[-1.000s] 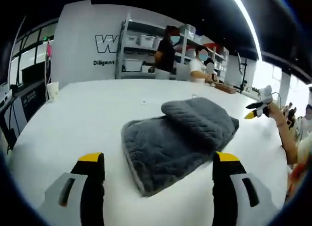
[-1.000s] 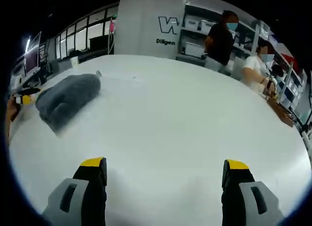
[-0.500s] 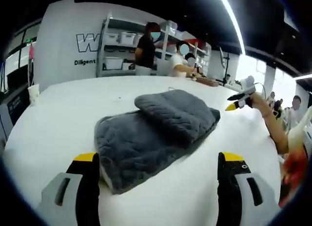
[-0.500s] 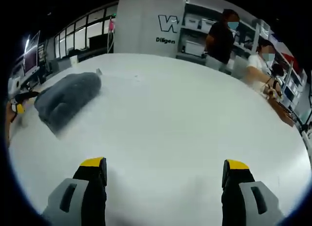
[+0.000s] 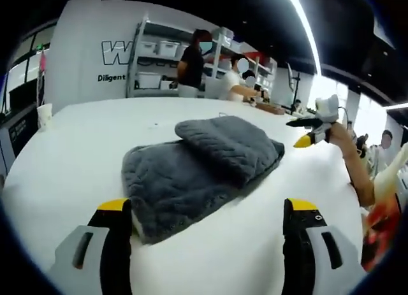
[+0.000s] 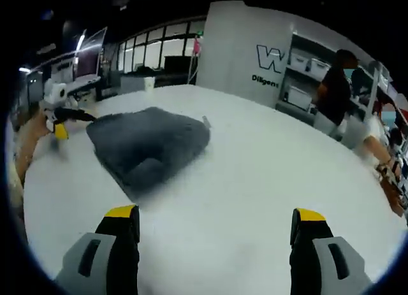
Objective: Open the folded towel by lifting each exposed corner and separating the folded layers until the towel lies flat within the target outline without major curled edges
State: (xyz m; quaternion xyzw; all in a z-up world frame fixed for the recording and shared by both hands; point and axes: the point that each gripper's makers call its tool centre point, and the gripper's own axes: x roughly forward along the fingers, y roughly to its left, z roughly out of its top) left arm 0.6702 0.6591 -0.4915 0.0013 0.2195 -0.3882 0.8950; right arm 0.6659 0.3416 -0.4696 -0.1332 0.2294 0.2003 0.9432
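The grey towel [image 5: 201, 171] is seen folded on the white table [image 5: 70, 148], just ahead of the left gripper [image 5: 204, 228], whose jaws are spread and empty. It is judged soft, thick and limp (likely to sag when lifted), best pinched at the near corner by the left jaw. The right gripper [image 6: 213, 234], likewise spread, is held well apart from the towel [image 6: 150, 142]. Ample bare table [image 6: 274, 161] is left for unfolding.
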